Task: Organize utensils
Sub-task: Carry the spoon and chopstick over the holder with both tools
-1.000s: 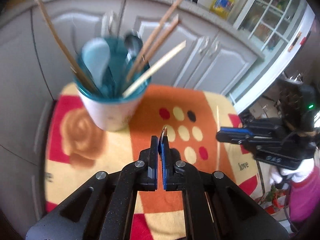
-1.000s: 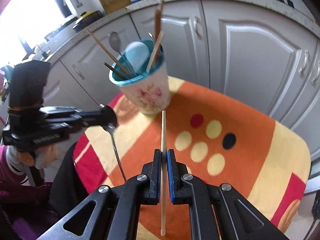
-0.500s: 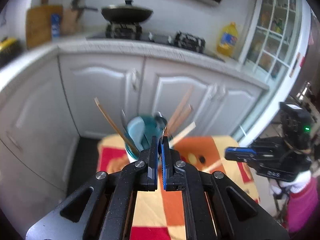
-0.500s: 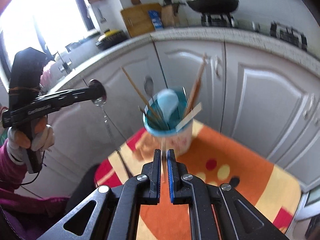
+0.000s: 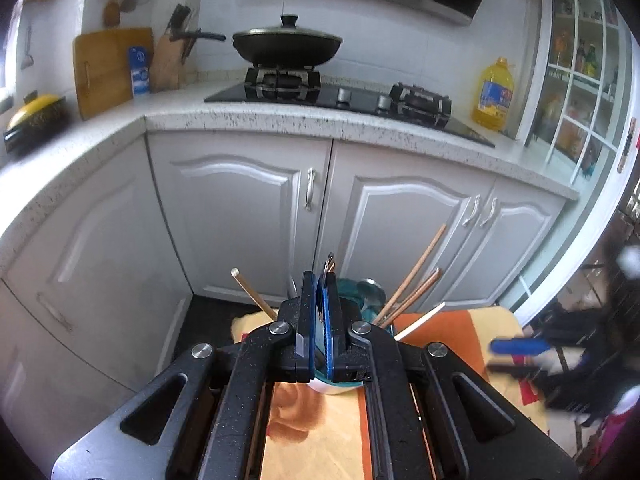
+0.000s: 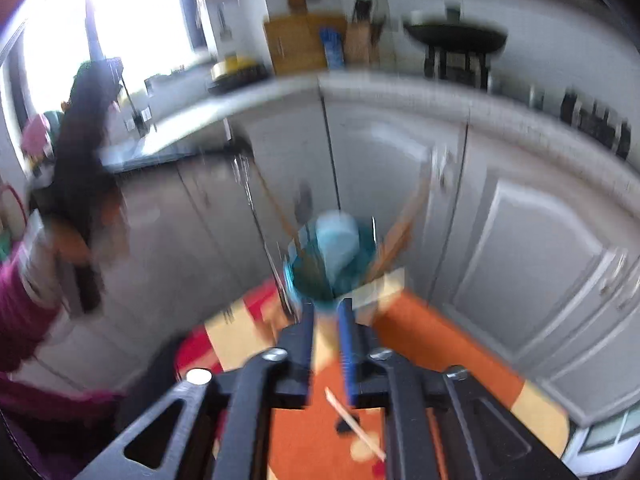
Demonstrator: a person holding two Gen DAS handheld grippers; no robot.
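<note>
Has just been opening the right gripper, leaving the chopstick loose and tilted over the orange cloth, short of the teal cup, probably a missed drop, while clamping a metal spoon in the left gripper.

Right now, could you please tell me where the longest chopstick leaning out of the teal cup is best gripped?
Grip the longest chopstick on its bare upper shaft, well above the rim of the teal cup, coming from above and the right. It leans up and right and stands clear there; lower down it crowds two other chopsticks and a spoon.
</note>
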